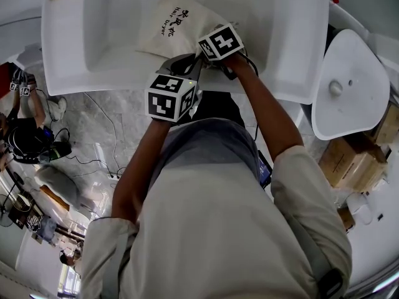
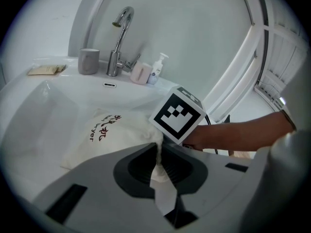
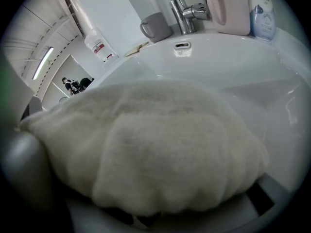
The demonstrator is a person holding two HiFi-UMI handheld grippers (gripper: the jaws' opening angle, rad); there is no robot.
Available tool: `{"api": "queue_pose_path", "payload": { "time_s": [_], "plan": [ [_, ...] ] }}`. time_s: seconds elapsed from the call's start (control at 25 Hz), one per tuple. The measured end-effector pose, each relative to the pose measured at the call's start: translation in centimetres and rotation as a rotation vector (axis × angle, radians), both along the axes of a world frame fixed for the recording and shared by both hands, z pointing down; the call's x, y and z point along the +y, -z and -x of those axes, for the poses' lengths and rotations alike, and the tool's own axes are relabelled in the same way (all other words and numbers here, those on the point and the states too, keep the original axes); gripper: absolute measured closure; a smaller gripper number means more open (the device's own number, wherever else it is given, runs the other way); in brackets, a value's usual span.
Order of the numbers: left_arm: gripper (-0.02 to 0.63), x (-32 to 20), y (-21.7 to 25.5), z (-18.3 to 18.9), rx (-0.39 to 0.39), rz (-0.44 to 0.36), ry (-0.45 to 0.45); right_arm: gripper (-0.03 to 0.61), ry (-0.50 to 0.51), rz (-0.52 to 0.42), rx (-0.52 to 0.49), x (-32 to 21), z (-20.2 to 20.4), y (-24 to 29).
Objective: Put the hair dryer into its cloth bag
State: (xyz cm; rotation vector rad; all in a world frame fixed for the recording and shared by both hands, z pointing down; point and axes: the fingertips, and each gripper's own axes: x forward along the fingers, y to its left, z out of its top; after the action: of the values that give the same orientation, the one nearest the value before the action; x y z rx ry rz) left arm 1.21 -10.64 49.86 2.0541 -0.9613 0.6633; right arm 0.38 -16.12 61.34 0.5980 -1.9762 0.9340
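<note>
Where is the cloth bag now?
Head view: the cloth bag lies in the white sink basin, near edge held by the left gripper and right gripper.

Black-and-white marker cube (image 1: 169,96), light grey left gripper (image 2: 158,152) with dark oval recess, pale short-sleeved shirt (image 1: 218,242)

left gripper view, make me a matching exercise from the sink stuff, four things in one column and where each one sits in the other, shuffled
Sides are as the left gripper view shows them.

Things
1. cream cloth bag with dark print
2. grey ceramic cup
3. pale pink cup
4. flat tan packet

Places
a. on the rim, just right of the chrome tap
b. lying in the white basin
c. on the rim at the far left, beyond the grey cup
d. on the rim, just left of the tap

Pairs: 1-b, 2-d, 3-a, 4-c
</note>
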Motion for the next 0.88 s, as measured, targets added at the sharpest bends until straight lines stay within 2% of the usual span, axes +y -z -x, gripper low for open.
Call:
{"api": "queue_pose_path", "payload": {
  "time_s": [0.32, 0.68, 0.88],
  "plan": [
    [0.574, 0.1, -0.2, -0.5, 0.008, 0.009, 0.010, 0.339, 0.021, -0.029, -0.039, -0.3, 0.3, -0.1],
    [0.572, 0.5, -0.8, -0.5, 0.013, 0.036, 0.017, 0.337, 0.091, -0.024, 0.006, 0.1, 0.0, -1.3],
    [0.572, 0.7, -0.6, -0.4, 0.026, 0.035, 0.021, 0.337, 0.076, 0.007, 0.008, 0.2, -0.2, -1.5]
  ]
}}
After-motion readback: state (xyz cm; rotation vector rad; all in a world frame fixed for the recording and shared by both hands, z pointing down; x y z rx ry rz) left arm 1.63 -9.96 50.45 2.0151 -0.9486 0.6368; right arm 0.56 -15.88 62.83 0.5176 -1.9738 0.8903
